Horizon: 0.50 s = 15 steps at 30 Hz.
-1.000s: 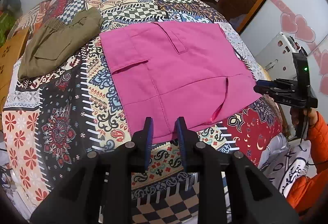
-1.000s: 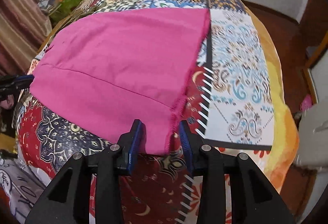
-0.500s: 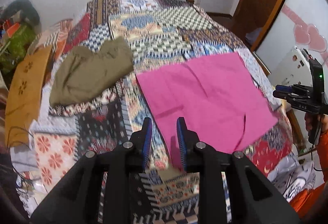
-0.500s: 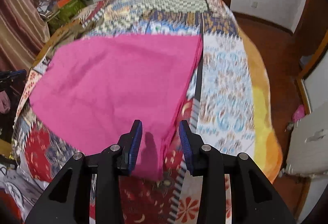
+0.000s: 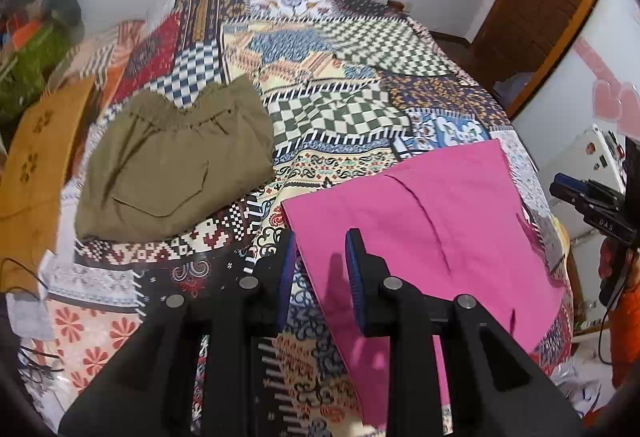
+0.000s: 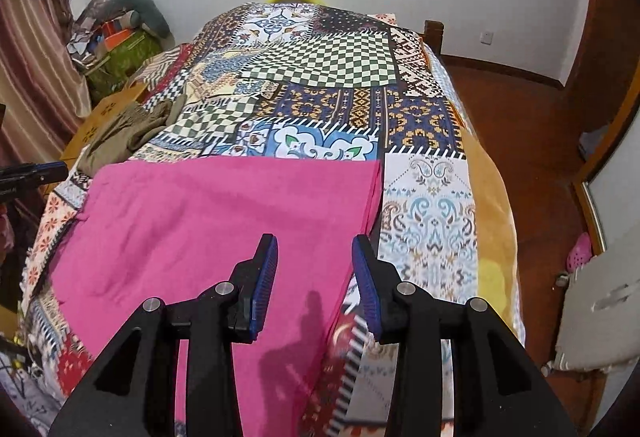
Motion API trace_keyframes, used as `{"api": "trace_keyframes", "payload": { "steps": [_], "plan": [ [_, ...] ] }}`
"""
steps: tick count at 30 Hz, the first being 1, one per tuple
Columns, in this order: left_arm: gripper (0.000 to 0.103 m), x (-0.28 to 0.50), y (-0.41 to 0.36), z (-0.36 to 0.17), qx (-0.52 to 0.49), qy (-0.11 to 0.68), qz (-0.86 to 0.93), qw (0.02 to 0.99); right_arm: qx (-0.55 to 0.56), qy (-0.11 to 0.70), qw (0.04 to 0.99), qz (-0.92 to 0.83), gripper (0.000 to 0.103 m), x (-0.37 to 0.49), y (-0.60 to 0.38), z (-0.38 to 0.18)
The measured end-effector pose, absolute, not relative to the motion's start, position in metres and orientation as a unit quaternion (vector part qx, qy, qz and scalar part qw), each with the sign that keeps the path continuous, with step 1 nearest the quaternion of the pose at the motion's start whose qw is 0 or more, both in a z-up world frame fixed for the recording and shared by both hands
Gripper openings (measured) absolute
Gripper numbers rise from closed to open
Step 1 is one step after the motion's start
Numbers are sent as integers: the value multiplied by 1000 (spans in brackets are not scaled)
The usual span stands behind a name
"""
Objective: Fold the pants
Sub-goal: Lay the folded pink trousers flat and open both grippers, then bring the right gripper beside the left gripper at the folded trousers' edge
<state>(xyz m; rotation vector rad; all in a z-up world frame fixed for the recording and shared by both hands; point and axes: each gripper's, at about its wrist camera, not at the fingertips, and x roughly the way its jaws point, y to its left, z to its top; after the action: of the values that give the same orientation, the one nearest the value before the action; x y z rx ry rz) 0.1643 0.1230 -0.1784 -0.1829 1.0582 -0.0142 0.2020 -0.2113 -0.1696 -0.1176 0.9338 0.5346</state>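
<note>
Pink pants (image 5: 432, 221) lie folded flat on the patchwork bedspread (image 5: 340, 85), and their near part drapes over the bed's front edge. My left gripper (image 5: 320, 249) hovers above their left edge, fingers apart, nothing between the pads. In the right wrist view the pink pants (image 6: 208, 221) fill the middle. My right gripper (image 6: 316, 253) hangs above their right edge; its jaws are opening and nothing is gripped. The right gripper (image 5: 592, 201) also shows at the left wrist view's right edge, and the left gripper (image 6: 32, 173) at the other view's left edge.
Folded olive pants (image 5: 172, 165) lie at the back left of the bed, beside a tan board (image 5: 36, 165). A person's orange sleeve (image 5: 628, 317) is at the right. A white cabinet (image 6: 600, 309) and wooden floor (image 6: 520, 109) flank the bed's right side.
Both grippers have drawn back and up from the pink pants, so more of the bed shows. The right jaws stand a little wider. The pants' near part now drapes past the fingers.
</note>
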Motion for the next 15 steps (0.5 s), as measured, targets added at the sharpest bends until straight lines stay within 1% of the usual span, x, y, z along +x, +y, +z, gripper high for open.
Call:
{"api": "trace_keyframes", "payload": {
  "steps": [7, 10, 15],
  "plan": [
    [25, 168, 127, -196, -103, 519, -4, 849, -46, 463, 843, 269, 35, 212, -199, -181],
    [25, 156, 122, -187, -88, 514, -12, 853, -53, 464, 835, 293, 35, 203, -186, -178],
    [26, 124, 105, -166, -47, 499, -37, 865, -84, 438, 826, 343, 35, 167, -157, -158]
  ]
}}
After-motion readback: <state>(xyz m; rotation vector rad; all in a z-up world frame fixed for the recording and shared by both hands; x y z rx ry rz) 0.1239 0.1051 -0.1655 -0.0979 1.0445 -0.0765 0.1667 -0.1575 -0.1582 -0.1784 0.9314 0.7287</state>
